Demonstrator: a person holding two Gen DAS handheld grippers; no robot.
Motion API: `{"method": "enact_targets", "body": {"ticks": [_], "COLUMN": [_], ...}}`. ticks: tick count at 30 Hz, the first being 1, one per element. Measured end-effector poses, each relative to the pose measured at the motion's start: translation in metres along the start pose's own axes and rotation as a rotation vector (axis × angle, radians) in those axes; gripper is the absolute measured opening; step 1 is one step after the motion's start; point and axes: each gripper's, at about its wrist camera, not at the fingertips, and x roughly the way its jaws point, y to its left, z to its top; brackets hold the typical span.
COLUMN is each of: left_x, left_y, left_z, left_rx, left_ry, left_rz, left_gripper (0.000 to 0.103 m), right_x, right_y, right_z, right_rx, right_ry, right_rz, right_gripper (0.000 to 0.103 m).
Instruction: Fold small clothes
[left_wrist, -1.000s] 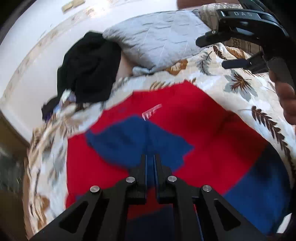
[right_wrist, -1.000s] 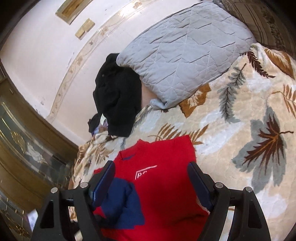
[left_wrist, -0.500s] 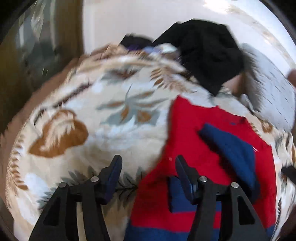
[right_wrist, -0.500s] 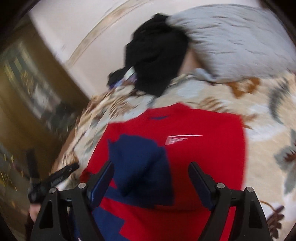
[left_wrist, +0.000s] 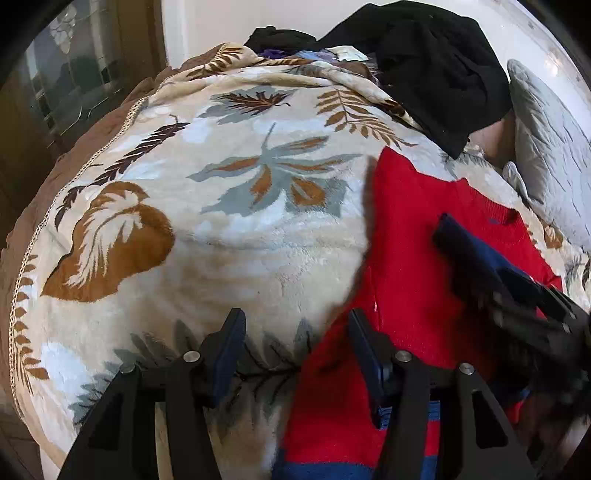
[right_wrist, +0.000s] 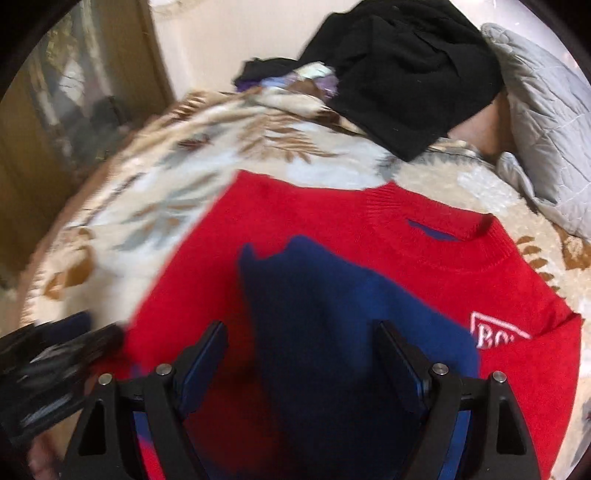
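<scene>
A small red sweater with blue bands lies flat on the leaf-print blanket. Its blue sleeve is folded across the chest, beside a white logo. My left gripper is open and empty, hovering over the sweater's left edge. My right gripper is open and empty above the folded blue sleeve; it shows blurred at the right of the left wrist view. The left gripper appears blurred at the lower left of the right wrist view.
A heap of black clothes lies at the head of the bed, next to a grey quilted pillow. A white wall stands behind. A glass-fronted wooden cabinet stands to the left of the bed.
My left gripper let go of the blue sleeve, opened, and swung left to the sweater's edge. My right gripper moved in over the folded sleeve, still open.
</scene>
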Motion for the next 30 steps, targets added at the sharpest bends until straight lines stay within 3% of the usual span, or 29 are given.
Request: {"method": "enact_targets", "body": {"ticks": [1, 3, 4, 8, 12, 16, 18, 21, 23, 24, 25, 28, 30], "left_x": [0.001, -0.001, -0.003, -0.005, -0.009, -0.009, -0.011, -0.02, -0.026, -0.027, -0.026, -0.019, -0.012], "left_y": [0.0, 0.001, 0.001, -0.004, -0.008, -0.011, -0.012, -0.017, -0.022, -0.025, -0.029, -0.036, -0.039], "left_z": [0.001, 0.001, 0.001, -0.001, -0.003, -0.004, -0.005, -0.004, -0.004, -0.004, -0.004, -0.005, -0.006], "left_rx": [0.007, 0.011, 0.015, 0.038, 0.057, 0.08, 0.085, 0.098, 0.114, 0.124, 0.137, 0.16, 0.171], "left_ry": [-0.001, -0.005, -0.011, -0.022, -0.042, -0.052, -0.068, -0.123, -0.159, -0.167, -0.166, -0.142, -0.117], "left_rz": [-0.002, -0.006, -0.008, 0.013, 0.037, 0.07, 0.084, 0.089, 0.083, 0.08, 0.074, 0.055, 0.049], "left_gripper": [0.059, 0.059, 0.059, 0.059, 0.059, 0.059, 0.059, 0.059, 0.059, 0.059, 0.059, 0.059, 0.059], "right_x": [-0.002, -0.015, -0.024, -0.068, -0.111, -0.132, -0.137, -0.142, -0.139, -0.136, -0.135, -0.127, -0.109], "right_y": [-0.007, -0.033, -0.048, -0.099, -0.171, -0.224, -0.235, -0.226, -0.212, -0.205, -0.202, -0.192, -0.19], "right_z": [0.001, 0.0, -0.003, -0.023, -0.068, -0.107, -0.113, -0.105, -0.097, -0.093, -0.092, -0.087, -0.086], "right_rx": [0.025, 0.131, 0.189, 0.295, 0.453, 0.629, 0.693, 0.643, 0.582, 0.559, 0.549, 0.497, 0.474], "right_ry": [-0.004, -0.016, -0.029, -0.098, -0.131, -0.065, -0.071, -0.104, -0.107, -0.11, -0.126, -0.138, -0.099], "right_rz": [-0.006, 0.076, 0.101, 0.061, 0.065, 0.042, 0.075, 0.108, 0.113, 0.115, 0.116, 0.126, 0.136], "right_gripper": [0.038, 0.02, 0.018, 0.016, 0.015, 0.02, 0.02, 0.029, 0.05, 0.081, 0.087, 0.087, 0.087]}}
